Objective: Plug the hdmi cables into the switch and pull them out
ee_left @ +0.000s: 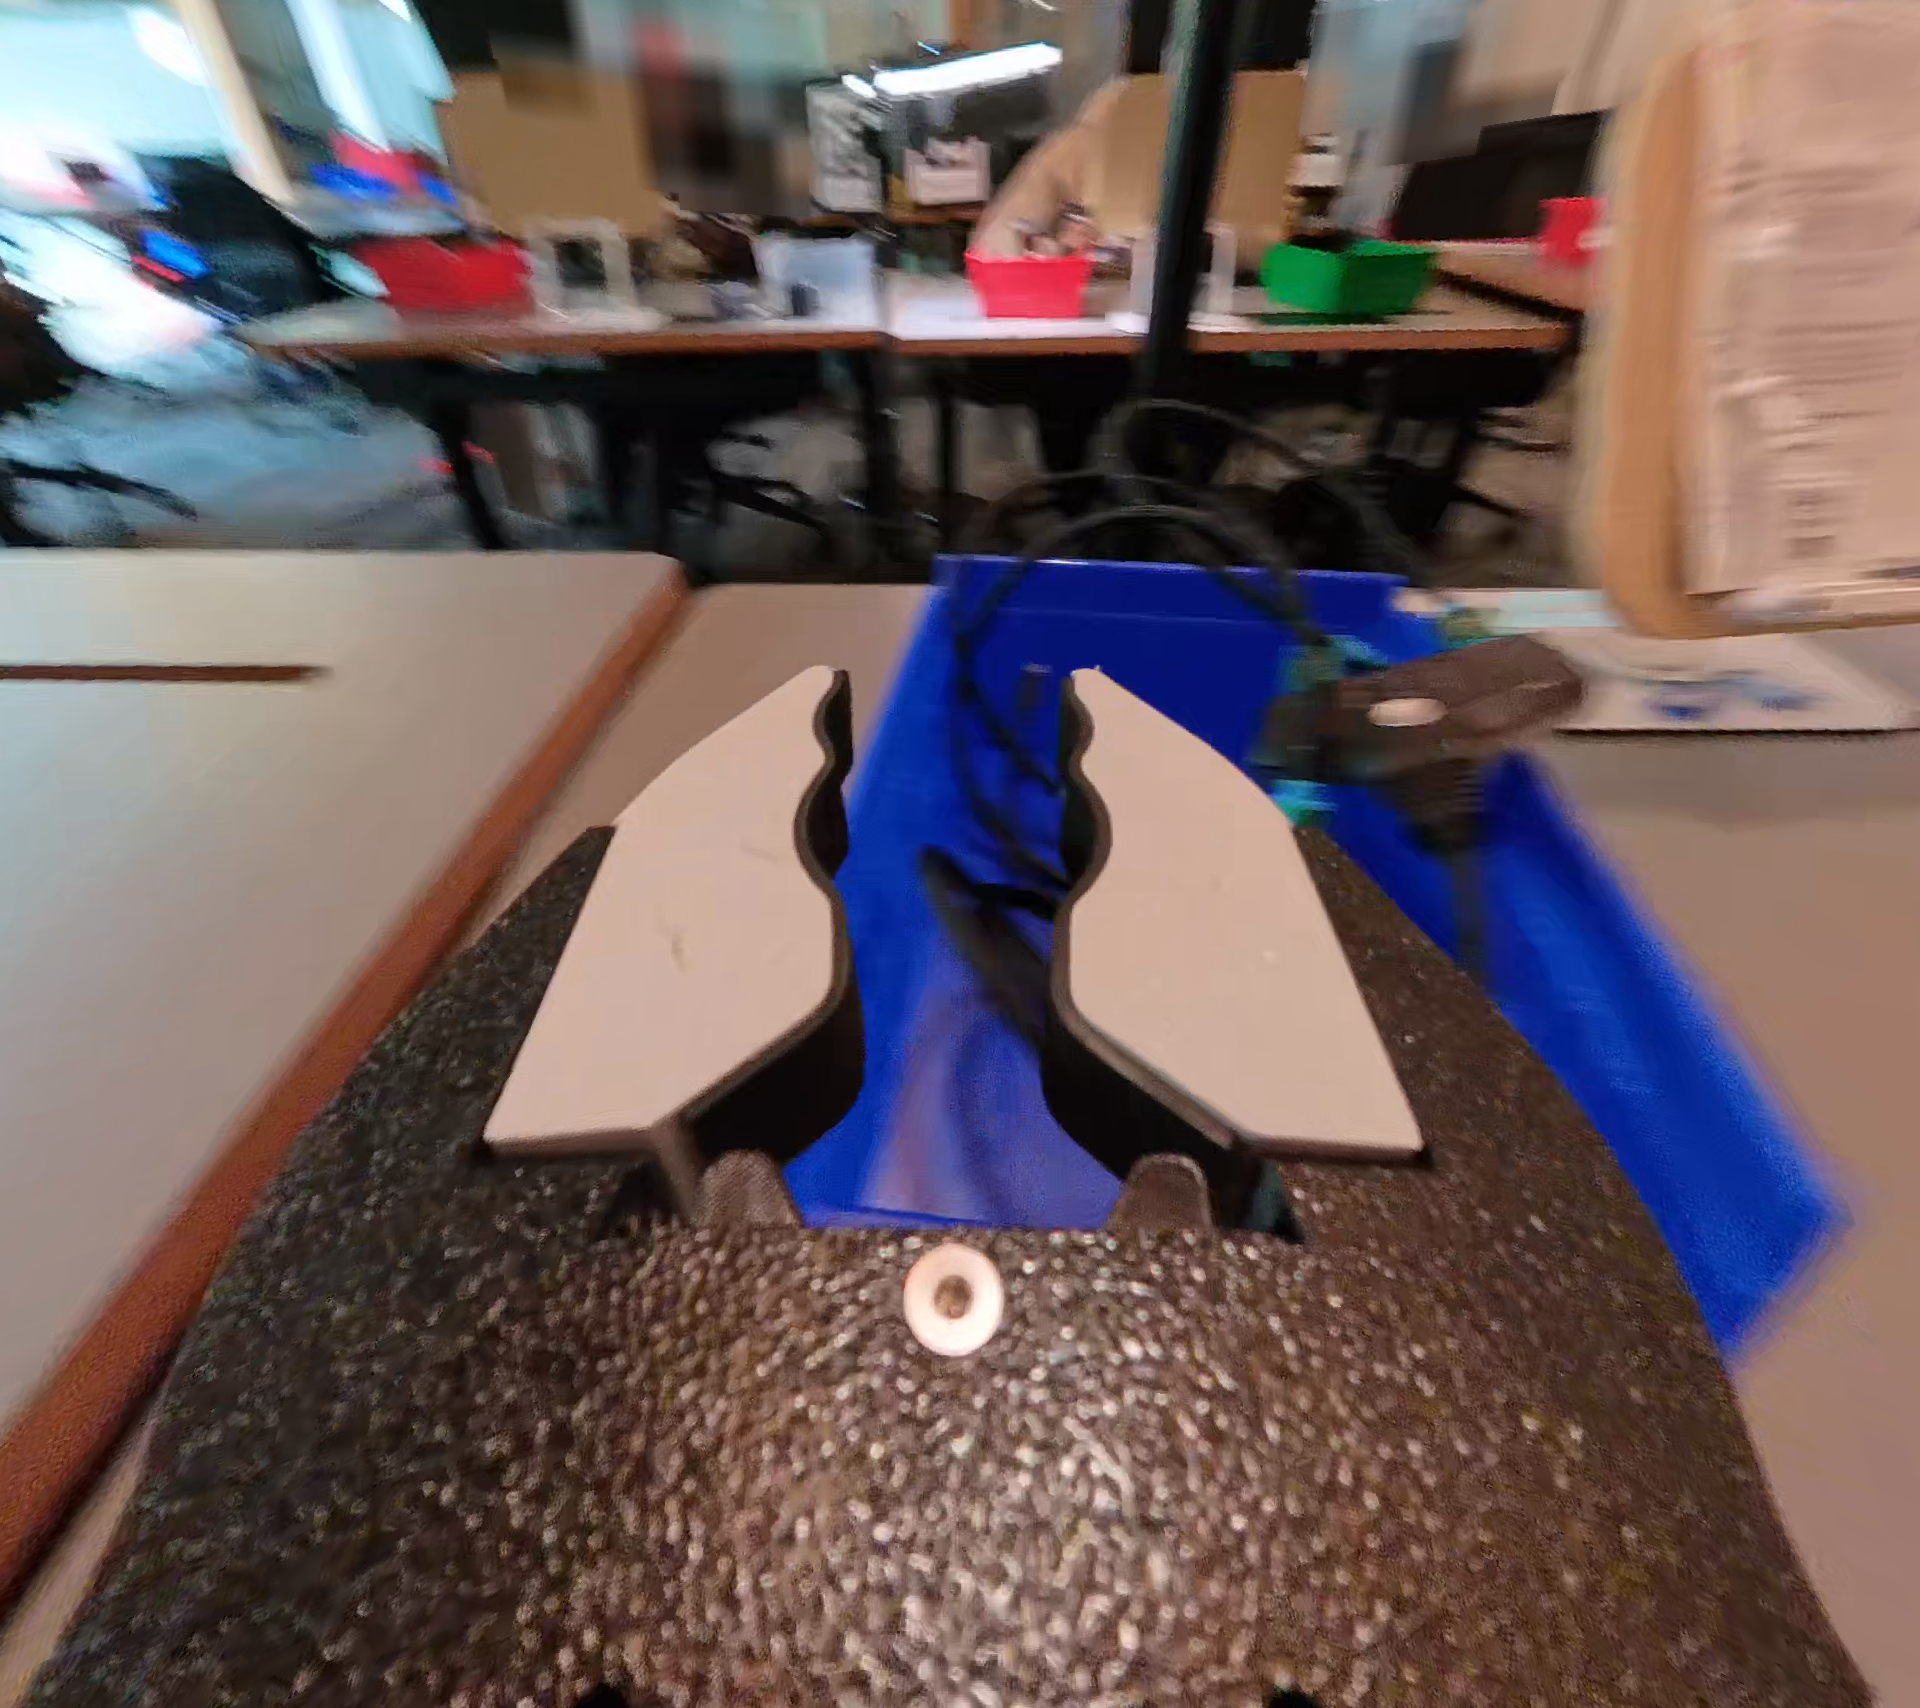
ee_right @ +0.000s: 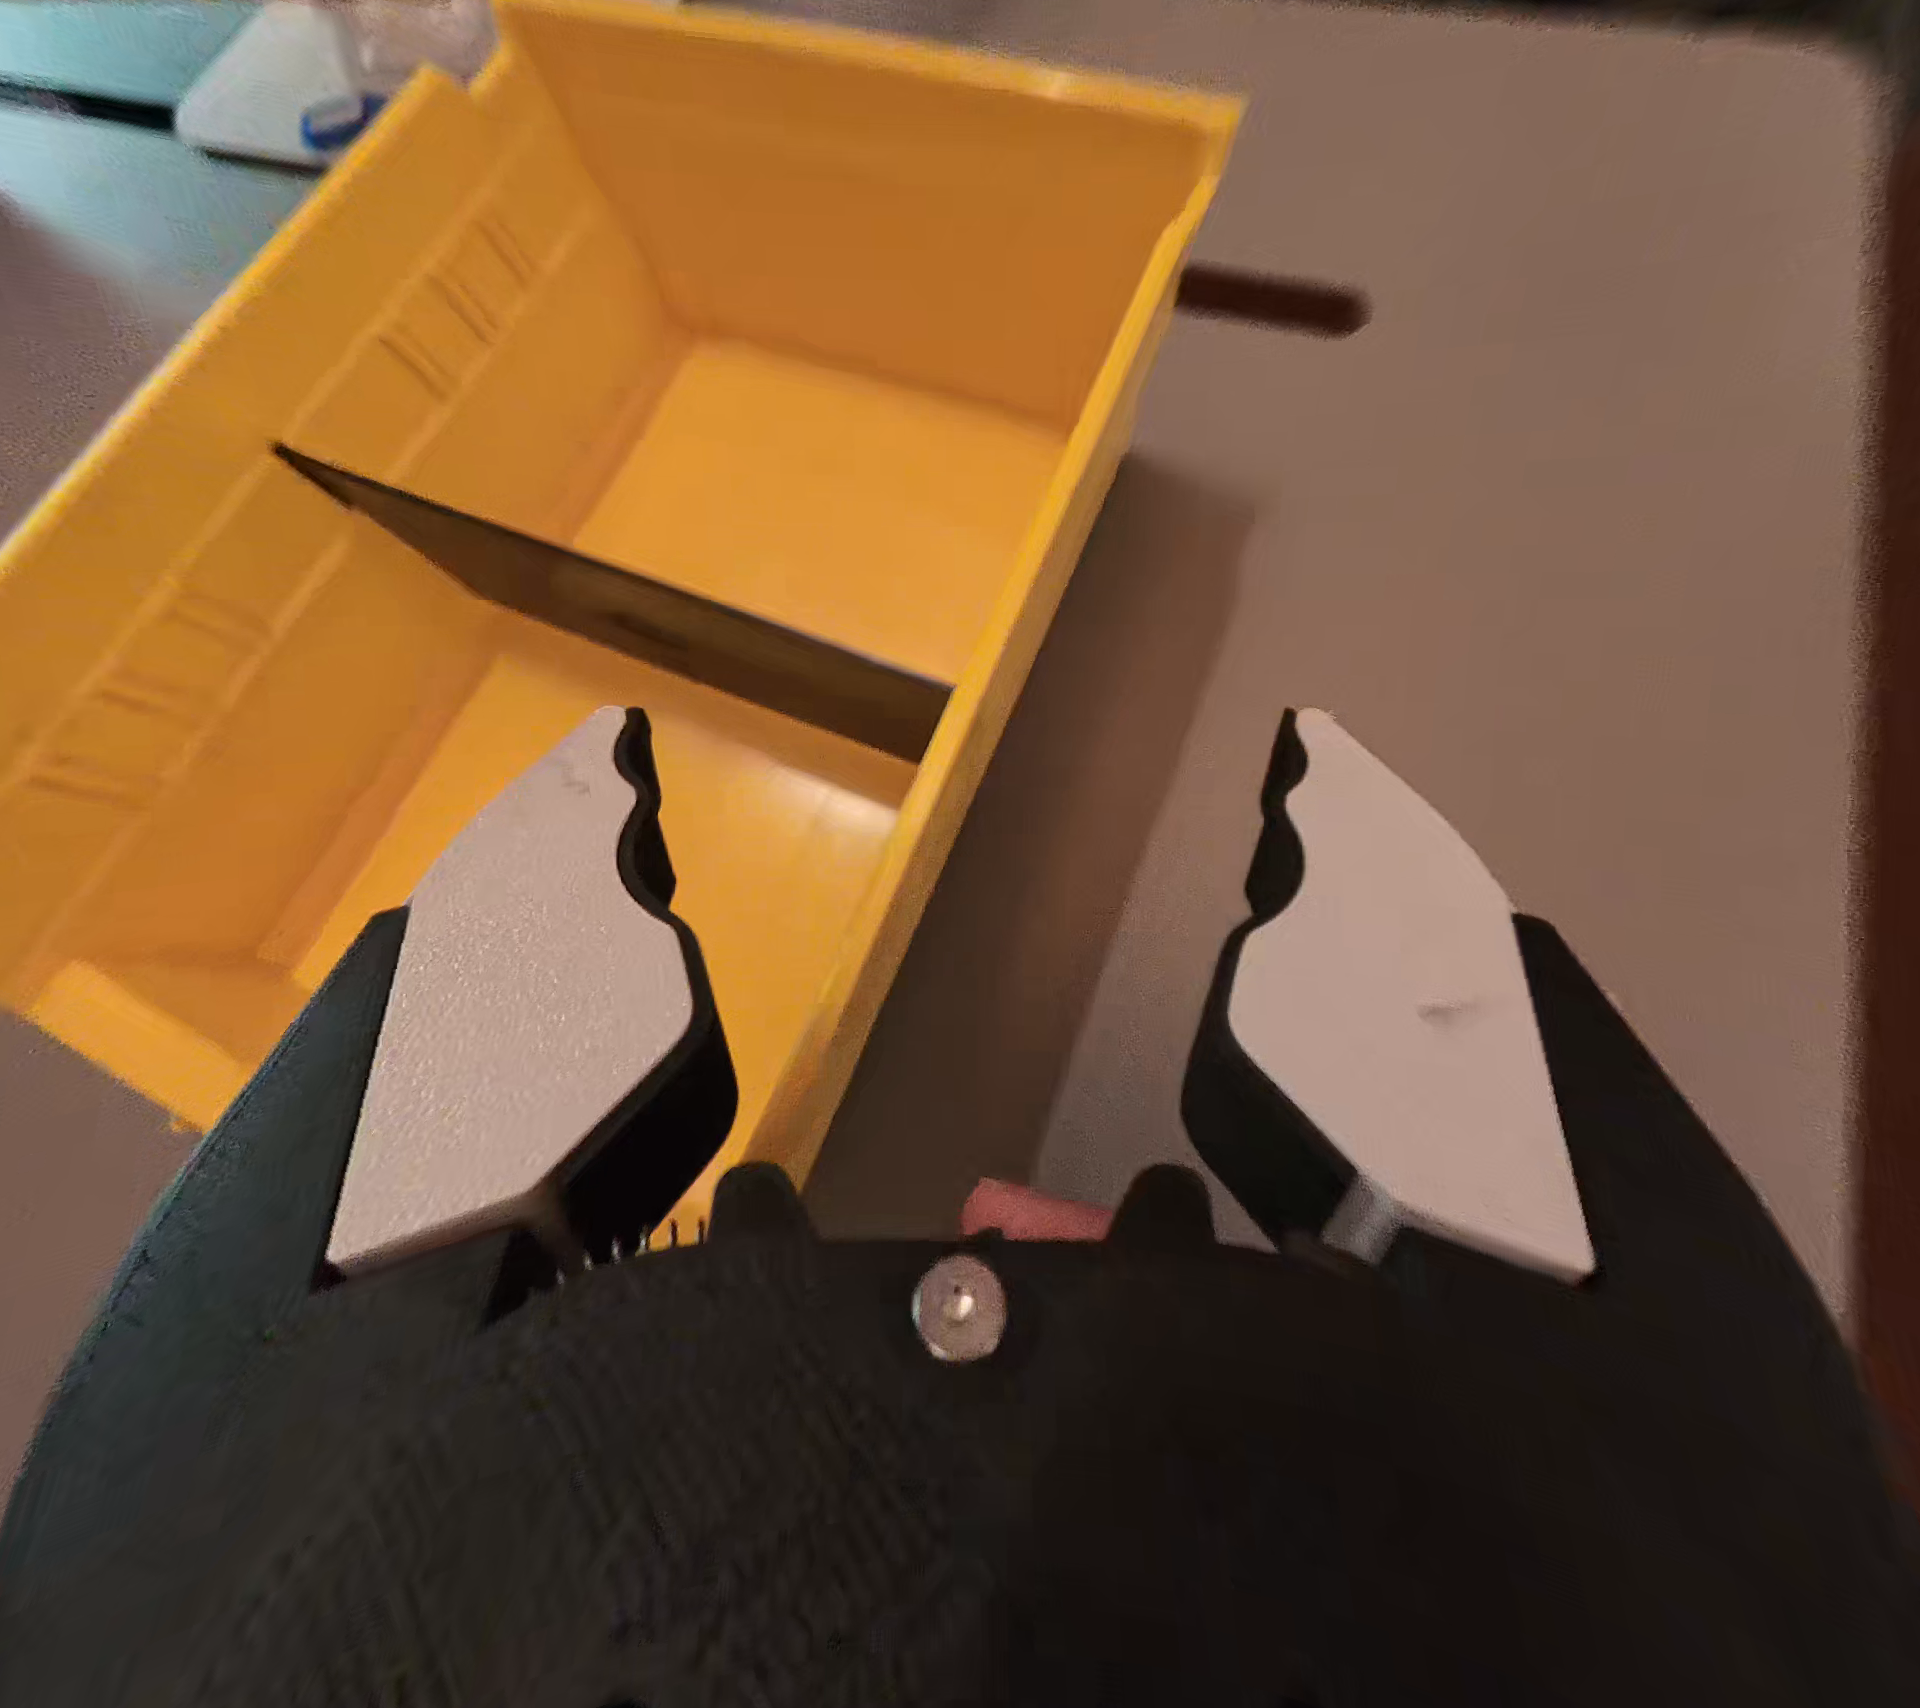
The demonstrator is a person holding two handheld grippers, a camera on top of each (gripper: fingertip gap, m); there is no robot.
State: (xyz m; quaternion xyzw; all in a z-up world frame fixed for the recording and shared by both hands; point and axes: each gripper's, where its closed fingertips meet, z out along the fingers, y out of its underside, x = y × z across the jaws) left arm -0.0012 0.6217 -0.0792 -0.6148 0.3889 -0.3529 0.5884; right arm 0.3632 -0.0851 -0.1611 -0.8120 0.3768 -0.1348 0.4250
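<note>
Nothing plugged yet: left gripper [ee_left: 956,692], fingers apart, over cables [ee_left: 997,744] in blue bin [ee_left: 1621,1014]; right gripper [ee_right: 961,728] wide apart near yellow bin [ee_right: 862,204].

left view: bright, motion-blurred — edges warped | right view: dimmer, warm, soft
</note>
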